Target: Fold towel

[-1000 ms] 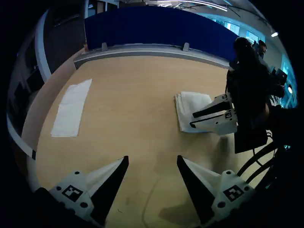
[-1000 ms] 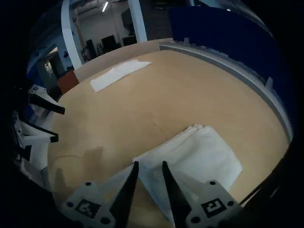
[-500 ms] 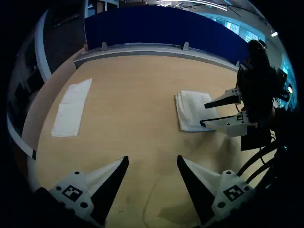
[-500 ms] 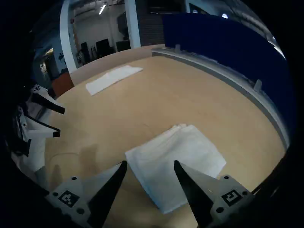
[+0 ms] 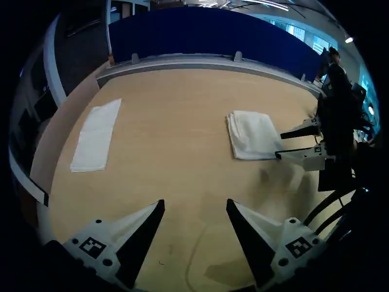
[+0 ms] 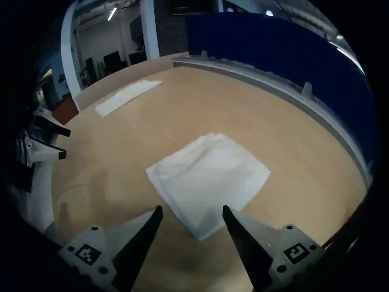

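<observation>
Folded towel (image 6: pixel 209 180): a compact white rectangle in several layers, stacked edges showing along one side. It lies flat on the table (image 5: pixel 170 121), toward the right side of the person, free of both tools.

Change over the last second: the right gripper (image 6: pixel 191 208) was nearly closed at the towel's near edge; half a second ago its jaws had spread. Now they stand wide apart and the tool has drawn back, so the towel sits just ahead of the tips, untouched. In the left gripper view the same tool is at the towel's right edge, apart from the cloth.

Left gripper (image 5: pixel 195 200): jaws apart, holding nothing, above bare wood well away from the towel; no visible shift across the second.

Reading: release made and the bundle keeps its shape, so this fold looks finished.

Second towel (image 5: pixel 96 136): a long flat strip, well apart, near the far-left table edge. Probably the next piece, though that is a guess.

Surface: light wood laminate, matte, faint gripper shadows. A blue partition (image 5: pixel 204 29) runs along the far edge on a grey rail (image 5: pixel 194 62). Beyond it, a dim office with ceiling strip lights.
</observation>
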`<control>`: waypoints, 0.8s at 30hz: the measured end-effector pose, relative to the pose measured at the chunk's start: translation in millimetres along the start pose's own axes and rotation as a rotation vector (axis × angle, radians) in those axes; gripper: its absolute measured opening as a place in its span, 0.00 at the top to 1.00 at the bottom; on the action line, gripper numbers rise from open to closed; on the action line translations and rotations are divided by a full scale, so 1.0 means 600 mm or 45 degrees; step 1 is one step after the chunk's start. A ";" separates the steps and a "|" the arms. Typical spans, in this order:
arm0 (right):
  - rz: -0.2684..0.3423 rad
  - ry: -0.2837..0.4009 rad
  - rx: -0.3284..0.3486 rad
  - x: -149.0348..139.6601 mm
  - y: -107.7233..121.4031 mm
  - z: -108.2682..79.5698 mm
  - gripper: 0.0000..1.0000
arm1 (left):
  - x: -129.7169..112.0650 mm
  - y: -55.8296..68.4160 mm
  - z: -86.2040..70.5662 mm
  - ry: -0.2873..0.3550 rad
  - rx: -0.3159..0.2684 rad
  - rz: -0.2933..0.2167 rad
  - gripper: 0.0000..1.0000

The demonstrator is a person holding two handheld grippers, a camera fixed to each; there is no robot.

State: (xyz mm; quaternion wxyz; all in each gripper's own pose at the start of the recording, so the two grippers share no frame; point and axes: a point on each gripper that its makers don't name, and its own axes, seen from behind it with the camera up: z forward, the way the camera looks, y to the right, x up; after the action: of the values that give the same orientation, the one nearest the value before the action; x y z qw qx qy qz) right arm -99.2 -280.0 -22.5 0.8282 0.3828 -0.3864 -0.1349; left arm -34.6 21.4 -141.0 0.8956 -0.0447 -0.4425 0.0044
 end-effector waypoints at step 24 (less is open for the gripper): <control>0.061 -0.073 -0.039 -0.070 0.009 0.003 0.50 | -0.056 -0.031 -0.042 -0.031 0.032 -0.022 0.06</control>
State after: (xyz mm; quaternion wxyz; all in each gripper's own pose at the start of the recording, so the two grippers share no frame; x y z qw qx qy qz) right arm -129.0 -255.6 -40.4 0.8255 0.3567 -0.4169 -0.1319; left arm -35.3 -1.0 -181.3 0.8907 -0.0297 -0.4537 0.0027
